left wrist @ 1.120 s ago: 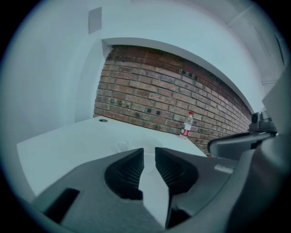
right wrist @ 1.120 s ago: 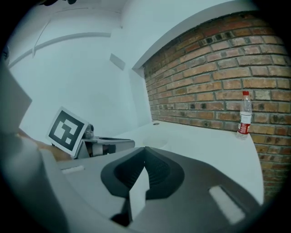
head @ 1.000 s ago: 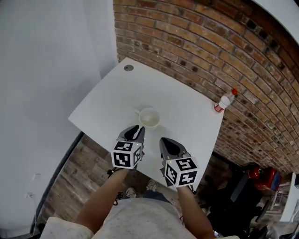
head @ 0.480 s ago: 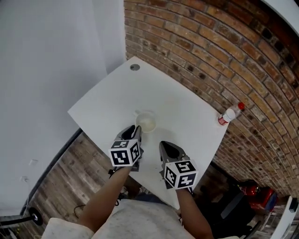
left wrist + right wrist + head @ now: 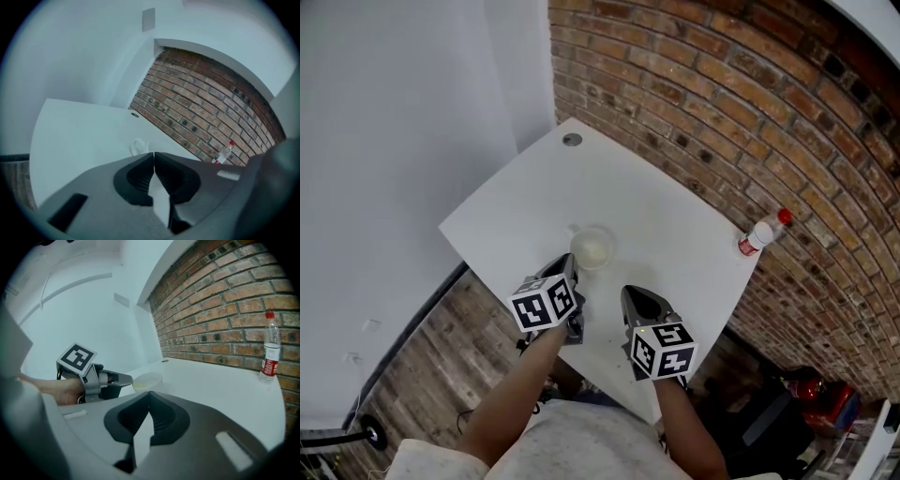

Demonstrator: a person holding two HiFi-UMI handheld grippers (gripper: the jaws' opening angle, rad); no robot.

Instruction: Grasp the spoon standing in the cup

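A white table (image 5: 675,225) stands in the corner where a brick wall (image 5: 722,84) meets a plain white wall (image 5: 394,112). A clear bottle (image 5: 758,234) with a red cap and red label is upright at the table's edge, by the bricks. A small round grommet (image 5: 572,140) sits near the far corner. Underneath is a wood-plank floor (image 5: 441,347).

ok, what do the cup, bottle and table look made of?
The cup is pale cream with a thin rim and dull sheen: likely plastic, ceramic possible. The bottle looks like clear plastic, red cap and label. The table has a smooth matte white top, probably laminate; core not visible.
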